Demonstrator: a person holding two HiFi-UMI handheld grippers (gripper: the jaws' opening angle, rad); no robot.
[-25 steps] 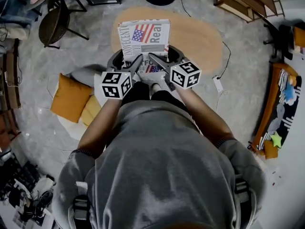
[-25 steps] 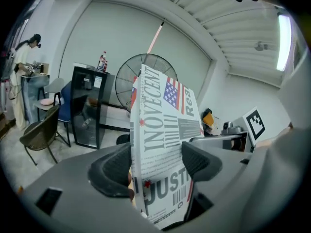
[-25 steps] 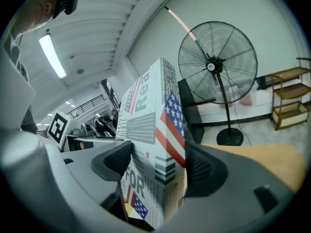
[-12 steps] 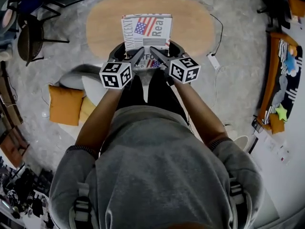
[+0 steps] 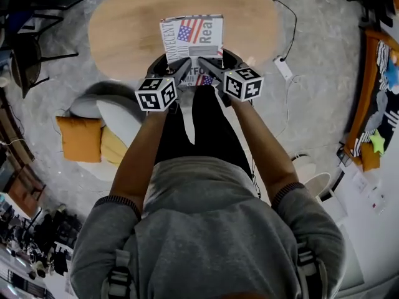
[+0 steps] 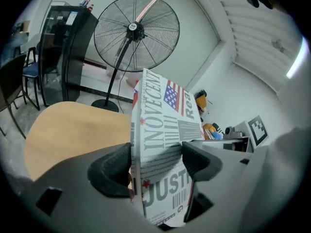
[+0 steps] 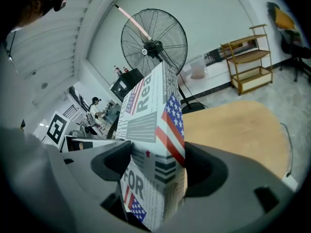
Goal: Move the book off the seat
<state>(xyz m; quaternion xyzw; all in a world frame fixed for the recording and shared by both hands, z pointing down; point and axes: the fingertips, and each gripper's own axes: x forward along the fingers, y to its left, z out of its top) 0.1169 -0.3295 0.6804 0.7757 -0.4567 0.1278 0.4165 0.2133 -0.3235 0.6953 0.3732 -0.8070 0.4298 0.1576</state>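
Left gripper (image 6: 156,166), right gripper (image 7: 158,169) clamp book (image 5: 191,37).

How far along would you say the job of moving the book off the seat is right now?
Done: the book is lifted clear of the cushioned seat and held over the wooden table's near edge. In hand: the left gripper and right gripper each clamp one side of it. Left: setting it down, probably on that table, and letting go.
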